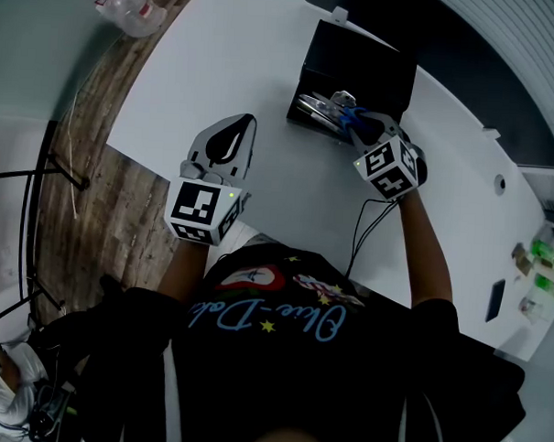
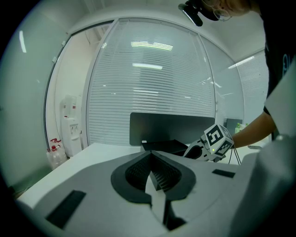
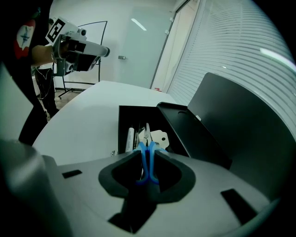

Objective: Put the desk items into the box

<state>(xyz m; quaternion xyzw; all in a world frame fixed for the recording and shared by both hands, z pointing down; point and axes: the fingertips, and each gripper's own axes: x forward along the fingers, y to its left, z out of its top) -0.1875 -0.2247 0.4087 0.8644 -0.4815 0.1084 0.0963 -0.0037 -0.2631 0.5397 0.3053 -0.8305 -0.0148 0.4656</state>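
Note:
The black box [image 1: 357,68] stands open on the white table [image 1: 220,66], its lid [image 3: 189,134] folded back. Inside lie a white pen [image 3: 130,139], a white tag-like piece [image 3: 159,138] and other items. My right gripper [image 1: 359,123] hovers at the box's near edge, shut on blue-handled scissors [image 3: 147,159] whose blades point into the box [image 3: 124,115]. My left gripper [image 1: 244,127] is held above the table to the left of the box, shut with nothing in it. In the left gripper view its jaws [image 2: 150,173] meet, and the right gripper [image 2: 210,143] shows beside the box [image 2: 162,146].
A dark divider panel [image 3: 240,120] rises behind the box. A thin black cable [image 1: 369,219] runs across the table near my right arm. Water bottles [image 1: 131,3] stand on the floor beyond the table's left edge. Green-capped items [image 1: 546,255] sit at the far right.

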